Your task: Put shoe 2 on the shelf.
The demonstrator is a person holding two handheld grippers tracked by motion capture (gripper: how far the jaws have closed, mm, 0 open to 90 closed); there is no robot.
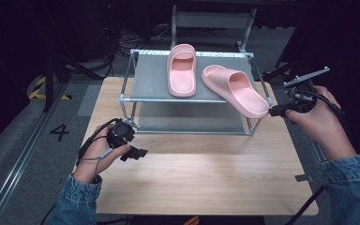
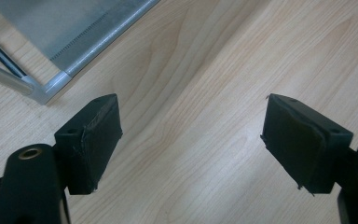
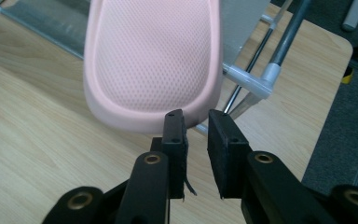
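High view has two pink slides on the top shelf of a small metal rack (image 1: 197, 99): one slide (image 1: 182, 69) sits square at about 12 o'clock, and the other slide (image 1: 235, 90) lies skewed toward 2 o'clock, its heel hanging out past the rack's front right corner. Our right gripper (image 1: 275, 111) is right at that heel. In the right gripper view its fingers (image 3: 174, 133) are nearly closed with just a thin gap, and the heel rim sits just beyond the tips, so we can't tell if they've got any of it. If we're straightening it, we'd open a little, slide onto the rim, pinch, then pivot it parallel to its mate while keeping the sole flat on the shelf. Left gripper (image 1: 133, 153) hovers over the surface (image 1: 206, 178) at 8 o'clock, fingers wide apart and empty.
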